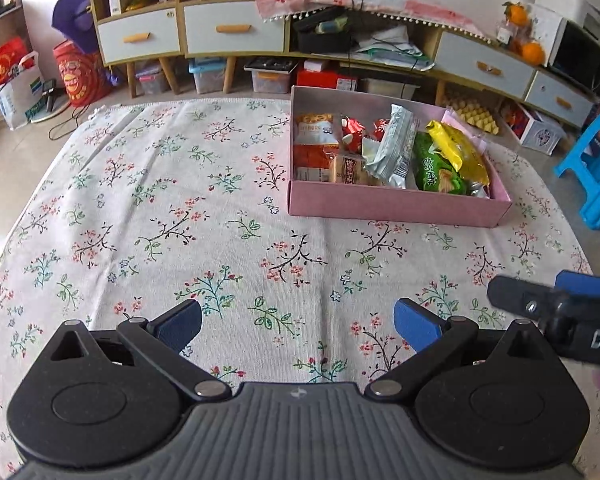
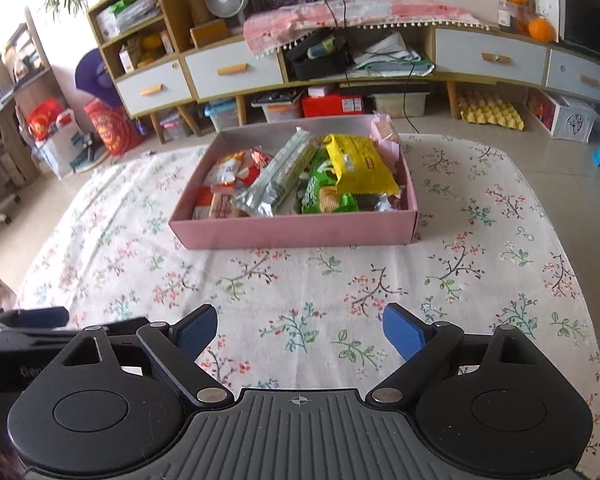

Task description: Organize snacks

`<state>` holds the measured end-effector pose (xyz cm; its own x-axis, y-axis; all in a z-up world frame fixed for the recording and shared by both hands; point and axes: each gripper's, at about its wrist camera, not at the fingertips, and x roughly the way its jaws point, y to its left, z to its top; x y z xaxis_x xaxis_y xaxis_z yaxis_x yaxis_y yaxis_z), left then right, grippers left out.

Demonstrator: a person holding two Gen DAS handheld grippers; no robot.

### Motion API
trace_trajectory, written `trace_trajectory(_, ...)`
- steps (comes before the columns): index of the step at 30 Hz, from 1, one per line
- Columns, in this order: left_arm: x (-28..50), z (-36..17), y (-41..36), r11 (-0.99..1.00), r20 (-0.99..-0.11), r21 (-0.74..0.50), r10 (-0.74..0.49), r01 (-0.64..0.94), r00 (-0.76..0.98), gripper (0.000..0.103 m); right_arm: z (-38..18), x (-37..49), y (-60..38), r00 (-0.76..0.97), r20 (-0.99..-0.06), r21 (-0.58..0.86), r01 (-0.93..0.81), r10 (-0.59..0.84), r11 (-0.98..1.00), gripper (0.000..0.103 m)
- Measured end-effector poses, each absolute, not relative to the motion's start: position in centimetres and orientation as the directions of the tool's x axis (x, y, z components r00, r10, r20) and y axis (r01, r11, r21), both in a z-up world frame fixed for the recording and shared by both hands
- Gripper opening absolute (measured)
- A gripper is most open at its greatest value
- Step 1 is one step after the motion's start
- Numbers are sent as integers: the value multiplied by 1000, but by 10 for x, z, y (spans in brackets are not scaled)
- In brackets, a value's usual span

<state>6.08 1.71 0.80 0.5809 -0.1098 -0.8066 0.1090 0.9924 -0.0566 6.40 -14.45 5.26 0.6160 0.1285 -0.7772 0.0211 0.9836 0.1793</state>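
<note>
Both the left gripper (image 1: 298, 328) and right gripper (image 2: 300, 330) are hanging released and empty over the surface (image 1: 220, 240), while the snack packets (image 2: 284, 178) filling the pink box (image 2: 296, 232) are looking light, crinkly and slippery, best pinched across a flat sealed end.

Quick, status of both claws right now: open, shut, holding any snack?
Left claw: open, empty, above the floral tablecloth.
Right claw: open, empty; the snacks lie in the pink box.

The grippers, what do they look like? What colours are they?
Both look alike. The left gripper and the right gripper are black, with two round discs, silver pivot pins and a grey ribbed middle bearing a small crosshair mark. Each finger ends in a blue pad. White letters show on the right gripper's side, only partly readable. No cables or sleeves show.
</note>
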Motion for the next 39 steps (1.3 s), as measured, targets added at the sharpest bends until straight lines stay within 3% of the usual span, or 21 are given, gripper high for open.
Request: trace_trajectory(39,53,10,18,994,-805,-29,-85,104,587,103,47,63,-147,583,-804,173,40,118,984,92)
